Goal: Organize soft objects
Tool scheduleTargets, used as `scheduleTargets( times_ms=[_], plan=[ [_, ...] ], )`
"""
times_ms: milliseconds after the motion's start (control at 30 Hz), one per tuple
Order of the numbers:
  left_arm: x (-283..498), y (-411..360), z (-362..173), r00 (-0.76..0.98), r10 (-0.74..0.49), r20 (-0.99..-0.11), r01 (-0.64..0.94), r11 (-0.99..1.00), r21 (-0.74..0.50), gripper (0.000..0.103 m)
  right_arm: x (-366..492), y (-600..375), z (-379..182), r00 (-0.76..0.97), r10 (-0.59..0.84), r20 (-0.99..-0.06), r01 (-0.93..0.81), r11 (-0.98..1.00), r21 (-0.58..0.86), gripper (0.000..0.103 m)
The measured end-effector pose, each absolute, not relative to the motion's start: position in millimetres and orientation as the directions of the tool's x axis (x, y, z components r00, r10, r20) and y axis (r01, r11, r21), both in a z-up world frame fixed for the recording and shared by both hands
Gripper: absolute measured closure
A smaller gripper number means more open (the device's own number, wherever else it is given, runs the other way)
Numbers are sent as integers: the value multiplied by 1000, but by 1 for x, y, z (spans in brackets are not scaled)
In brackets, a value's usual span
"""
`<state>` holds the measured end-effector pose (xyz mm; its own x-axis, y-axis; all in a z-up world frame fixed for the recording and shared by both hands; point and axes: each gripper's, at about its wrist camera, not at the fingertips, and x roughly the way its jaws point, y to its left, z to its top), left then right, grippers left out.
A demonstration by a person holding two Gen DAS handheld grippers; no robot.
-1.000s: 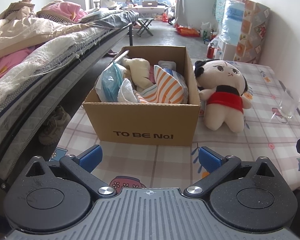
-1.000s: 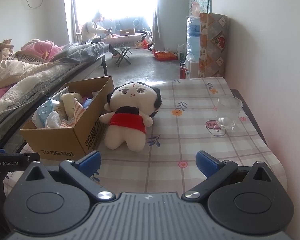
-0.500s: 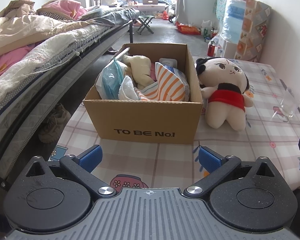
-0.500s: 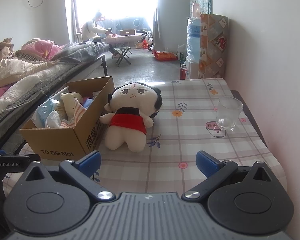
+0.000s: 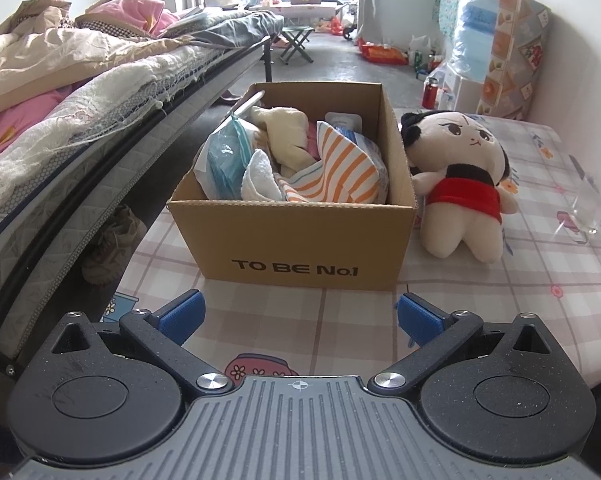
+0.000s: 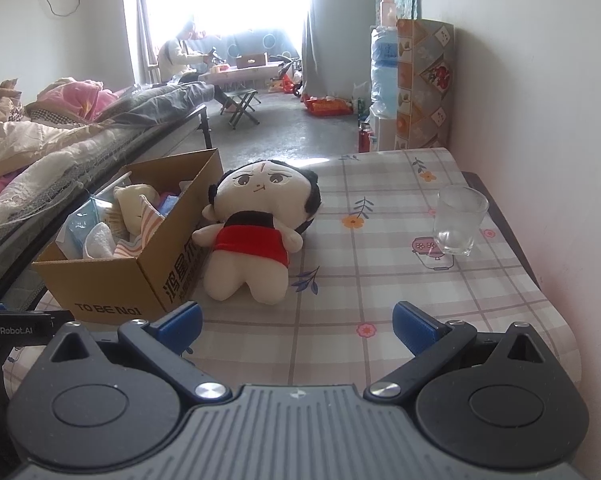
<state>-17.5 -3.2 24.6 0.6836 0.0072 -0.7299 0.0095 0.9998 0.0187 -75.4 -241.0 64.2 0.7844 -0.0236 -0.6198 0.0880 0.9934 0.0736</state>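
A cream plush doll in a red dress (image 5: 458, 184) (image 6: 256, 232) lies on the checked tablecloth, touching the right side of a cardboard box (image 5: 300, 248) (image 6: 112, 288). The box holds a striped orange cloth (image 5: 342, 172), a white towel (image 5: 260, 176), a cream plush (image 5: 286, 136) and a blue plastic pack (image 5: 224, 160). My left gripper (image 5: 298, 318) is open and empty, just in front of the box. My right gripper (image 6: 296, 326) is open and empty, in front of the doll's legs.
A clear glass (image 6: 458, 220) (image 5: 592, 212) stands on the table near the right wall. A bed with heaped bedding (image 5: 60, 92) runs along the left. Shoes (image 5: 112, 244) lie under it. The table edge (image 6: 512, 224) is close to the wall.
The left gripper has edged slightly closer to the box. The right gripper, doll and box have barely moved.
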Motion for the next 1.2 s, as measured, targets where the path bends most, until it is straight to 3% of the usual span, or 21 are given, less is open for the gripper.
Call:
scheduleTargets(
  times_ms=[1200],
  plan=[
    [-13,-4,23,681,2,-732,16,1000,18,0,-69,-242,59,772,-40,-635,104,992,64,0]
  ],
)
